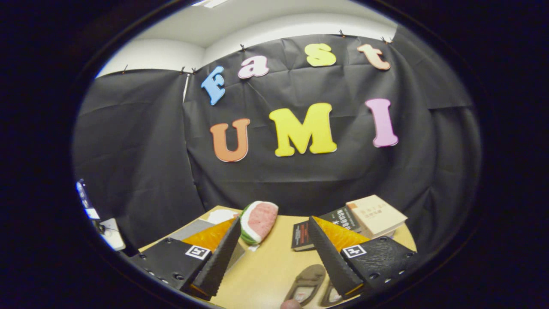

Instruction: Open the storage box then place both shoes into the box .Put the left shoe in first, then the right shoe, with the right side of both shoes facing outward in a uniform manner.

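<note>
Brown shoes (partly hidden) below open, empty jaws.

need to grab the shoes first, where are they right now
In the gripper view the two shoes lie side by side on the wooden table, low between the open gripper fingers, nearer the right finger, below the books.

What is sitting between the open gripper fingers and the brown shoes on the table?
Nothing visible. The gripper is open, its fingers holding nothing, and the two brown slip-on shoes lie on the bare wooden table between and just below the fingers. The watermelon-slice toy and stacked books sit beyond them.
</note>
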A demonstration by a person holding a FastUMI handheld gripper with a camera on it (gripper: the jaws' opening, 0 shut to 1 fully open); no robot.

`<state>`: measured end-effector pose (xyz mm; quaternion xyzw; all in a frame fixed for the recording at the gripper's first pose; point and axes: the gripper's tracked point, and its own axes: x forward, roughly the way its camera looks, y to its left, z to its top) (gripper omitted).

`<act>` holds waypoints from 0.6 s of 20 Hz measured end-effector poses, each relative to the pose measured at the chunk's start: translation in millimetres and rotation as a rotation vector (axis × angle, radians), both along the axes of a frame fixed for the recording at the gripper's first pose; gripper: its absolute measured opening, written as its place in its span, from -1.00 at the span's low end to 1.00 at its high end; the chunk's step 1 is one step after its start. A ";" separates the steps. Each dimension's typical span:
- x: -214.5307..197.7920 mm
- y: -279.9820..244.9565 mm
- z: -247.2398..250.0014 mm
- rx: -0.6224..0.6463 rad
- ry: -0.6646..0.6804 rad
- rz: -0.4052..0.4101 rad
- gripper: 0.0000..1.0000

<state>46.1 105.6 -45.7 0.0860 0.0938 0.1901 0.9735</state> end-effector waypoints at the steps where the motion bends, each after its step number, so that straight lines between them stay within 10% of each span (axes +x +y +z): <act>1: 2.9 13.8 -7.4 0.028 0.031 0.051 0.90; 12: 18.8 130.4 -110.9 0.283 0.496 0.555 0.90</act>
